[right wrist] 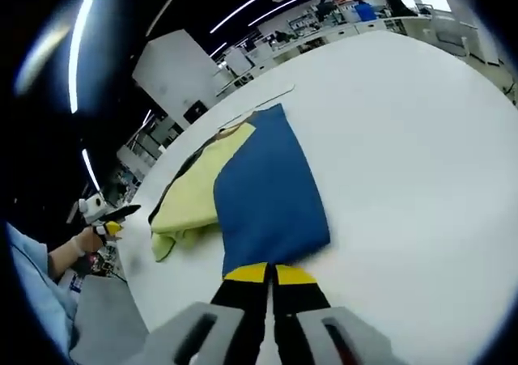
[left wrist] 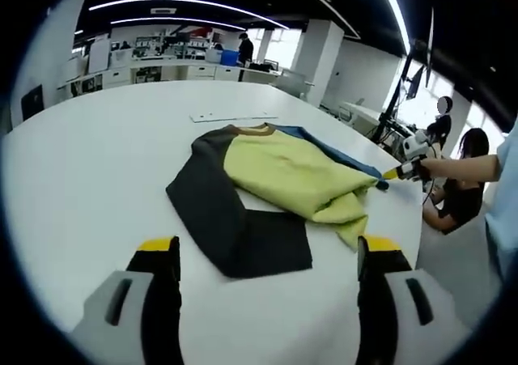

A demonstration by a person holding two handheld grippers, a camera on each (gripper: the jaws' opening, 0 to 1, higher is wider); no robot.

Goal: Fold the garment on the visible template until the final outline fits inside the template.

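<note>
Left gripper (left wrist: 267,256) hovers with jaws wide apart; right gripper (right wrist: 269,274) pinched together.

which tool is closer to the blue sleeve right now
Right. The right tool is shut at the blue sleeve edge, seemingly pinching it. The left tool is open, back from the garment's dark side.

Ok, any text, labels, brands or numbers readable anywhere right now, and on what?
None can be read.
Garment: yellow, dark grey and blue panels, no print or tag showing.
Left gripper and right gripper: yellow-tipped jaws, no markings visible.
White table: a thin pale strip lies beyond the garment, no legible writing.
Background desks and shelves: too small and blurred to read.
</note>
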